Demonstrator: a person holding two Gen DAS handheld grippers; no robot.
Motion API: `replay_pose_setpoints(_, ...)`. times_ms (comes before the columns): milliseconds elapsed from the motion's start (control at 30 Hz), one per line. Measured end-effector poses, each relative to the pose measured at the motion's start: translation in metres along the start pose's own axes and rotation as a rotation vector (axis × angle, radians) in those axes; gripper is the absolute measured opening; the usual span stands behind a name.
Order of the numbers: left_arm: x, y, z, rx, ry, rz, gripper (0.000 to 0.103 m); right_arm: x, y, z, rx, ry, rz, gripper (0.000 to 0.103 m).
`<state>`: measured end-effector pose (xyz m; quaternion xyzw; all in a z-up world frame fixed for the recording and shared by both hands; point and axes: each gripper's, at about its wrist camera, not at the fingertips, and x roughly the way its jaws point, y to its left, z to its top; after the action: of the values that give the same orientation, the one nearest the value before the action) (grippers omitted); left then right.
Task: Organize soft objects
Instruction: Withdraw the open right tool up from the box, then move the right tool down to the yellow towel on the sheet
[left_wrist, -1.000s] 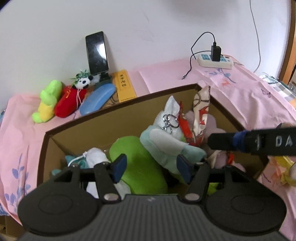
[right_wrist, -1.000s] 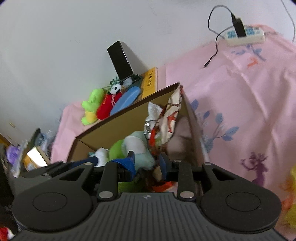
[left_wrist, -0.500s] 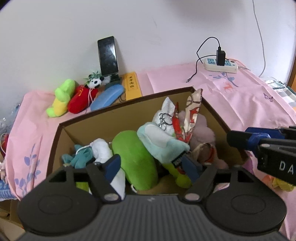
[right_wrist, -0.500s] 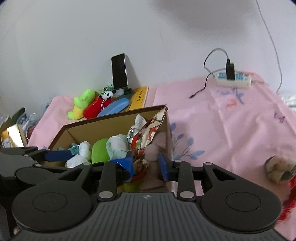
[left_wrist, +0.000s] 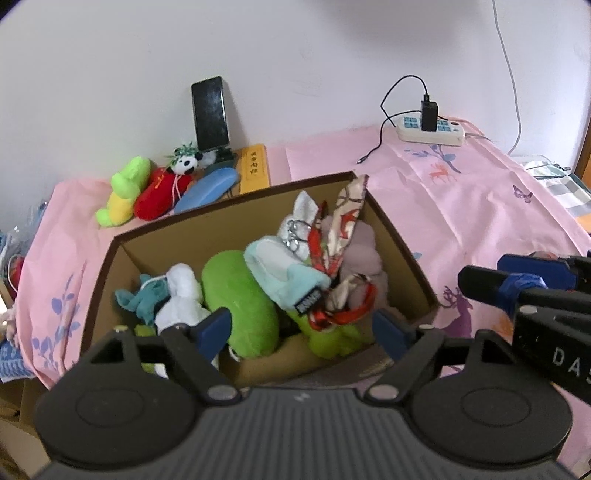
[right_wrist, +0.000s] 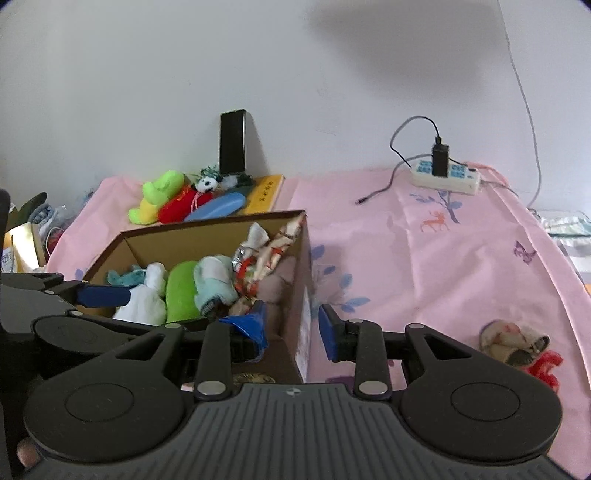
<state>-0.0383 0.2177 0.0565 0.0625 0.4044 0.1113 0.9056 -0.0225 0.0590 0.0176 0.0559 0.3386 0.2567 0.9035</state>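
Observation:
A brown cardboard box (left_wrist: 402, 254) on the pink cloth holds several soft things: a green plush (left_wrist: 236, 291), a pale teal plush (left_wrist: 284, 273), a white plush (left_wrist: 181, 291) and a patterned fabric strip (left_wrist: 347, 214). My left gripper (left_wrist: 301, 330) hovers over the box's near edge. Its jaws are opening wide, with nothing between them. My right gripper (right_wrist: 290, 326) is open and holds nothing. In the left wrist view, my right gripper (left_wrist: 484, 271) sits just right of the box, apart from it. A patterned soft pouch (right_wrist: 513, 341) with a red piece lies on the cloth to the right.
Against the wall lie a green-yellow plush (left_wrist: 123, 190), a red plush with a panda (left_wrist: 162, 192), a blue case (left_wrist: 207, 188), a yellow book (left_wrist: 253, 168) and a propped phone (left_wrist: 210, 112). A power strip (left_wrist: 430, 129) with cables sits at the back right. The cloth drops off at the left.
Both grippers have pulled back and up from inside the box, so it looks smaller. The left jaws have spread wider. The right wrist view has rolled level.

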Motion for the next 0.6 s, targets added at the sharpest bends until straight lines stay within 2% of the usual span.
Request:
replay_pose_setpoints(333, -0.005, -0.037, -0.006, -0.010, 0.017, -0.002, 0.089, -0.012, -0.039, -0.011, 0.065, 0.035, 0.010, 0.011)
replay_pose_setpoints(600, -0.001, -0.074, -0.024, 0.006, 0.064, -0.084, 0.089, -0.021, -0.075, -0.037, 0.051, 0.095, -0.026, 0.010)
